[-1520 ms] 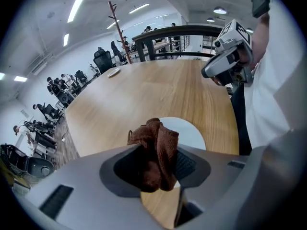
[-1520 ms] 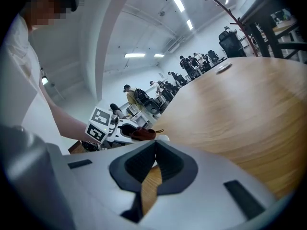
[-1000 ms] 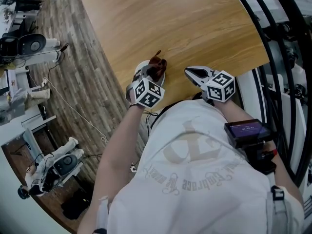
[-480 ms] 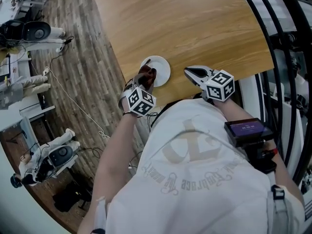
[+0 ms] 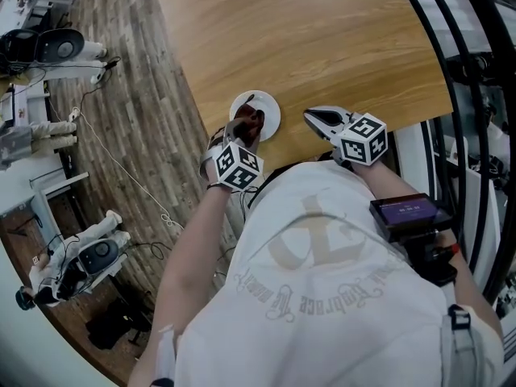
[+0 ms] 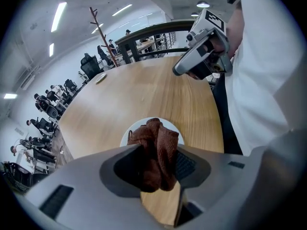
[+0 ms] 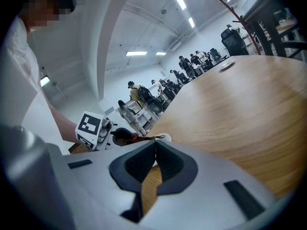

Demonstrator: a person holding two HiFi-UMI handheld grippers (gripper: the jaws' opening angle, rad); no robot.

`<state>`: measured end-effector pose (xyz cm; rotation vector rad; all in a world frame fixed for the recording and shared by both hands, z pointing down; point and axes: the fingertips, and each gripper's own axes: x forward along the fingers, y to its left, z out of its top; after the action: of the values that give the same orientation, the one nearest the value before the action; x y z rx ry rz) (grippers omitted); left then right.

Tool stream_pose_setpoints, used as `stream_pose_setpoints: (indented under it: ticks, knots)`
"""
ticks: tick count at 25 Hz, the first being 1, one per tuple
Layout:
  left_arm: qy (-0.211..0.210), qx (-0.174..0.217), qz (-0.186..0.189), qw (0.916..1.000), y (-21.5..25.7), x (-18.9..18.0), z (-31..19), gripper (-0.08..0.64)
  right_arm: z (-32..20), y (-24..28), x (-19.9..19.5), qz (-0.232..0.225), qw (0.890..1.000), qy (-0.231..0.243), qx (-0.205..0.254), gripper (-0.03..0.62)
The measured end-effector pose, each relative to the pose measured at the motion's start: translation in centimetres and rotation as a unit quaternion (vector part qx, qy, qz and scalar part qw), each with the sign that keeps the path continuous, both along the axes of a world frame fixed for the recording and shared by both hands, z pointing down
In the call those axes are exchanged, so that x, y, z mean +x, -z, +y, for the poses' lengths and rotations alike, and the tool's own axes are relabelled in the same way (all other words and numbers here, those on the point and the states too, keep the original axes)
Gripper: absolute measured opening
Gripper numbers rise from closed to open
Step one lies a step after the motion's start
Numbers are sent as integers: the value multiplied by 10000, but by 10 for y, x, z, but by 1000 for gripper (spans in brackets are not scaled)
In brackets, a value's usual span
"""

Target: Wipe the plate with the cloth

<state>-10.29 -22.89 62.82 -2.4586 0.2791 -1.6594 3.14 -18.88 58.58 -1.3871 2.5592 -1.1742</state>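
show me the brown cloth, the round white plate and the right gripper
brown cloth (image 6: 156, 147): left gripper view, middle of the bunch
round white plate (image 5: 271, 108): head view, bare right rim
right gripper (image 7: 156, 143): right gripper view, where its shut tips meet

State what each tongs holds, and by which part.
Left tongs grip the brown cloth by its bunched middle, its top poking out over the plate. Right tongs are shut on nothing.

Right claw (image 7: 155, 144) closed, empty; wooden table (image 7: 240, 104) beyond.

brown cloth (image 6: 156, 150), white plate (image 5: 270, 106), light-wood table (image 5: 322, 39)
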Motion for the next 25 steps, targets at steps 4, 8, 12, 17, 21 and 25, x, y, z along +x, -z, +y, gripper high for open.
stream_pose_setpoints:
  ticks: [4, 8, 12, 17, 21, 25]
  knots:
    - [-285, -110, 178, 9994, -2, 32, 12, 170, 2, -4, 8, 5, 10000, -95, -27, 14]
    - [-263, -439, 455, 9976, -4, 62, 23, 170, 6, -8, 15, -10, 9999, -131, -47, 14]
    - [-113, -828, 476, 9954, 3, 55, 32, 170, 4, -5, 13, -30, 9999, -96, -57, 14]
    - [188, -975, 184, 9949, 2, 13, 36, 170, -2, -6, 6, -71, 10000, 41, 40, 14]
    - [502, -915, -32, 9945, 2, -28, 32, 170, -4, -6, -7, -116, 9997, 206, 17, 14]
    - [849, -687, -18, 9940, 1, -51, 17, 170, -6, -2, -15, -51, 9996, 284, 23, 14]
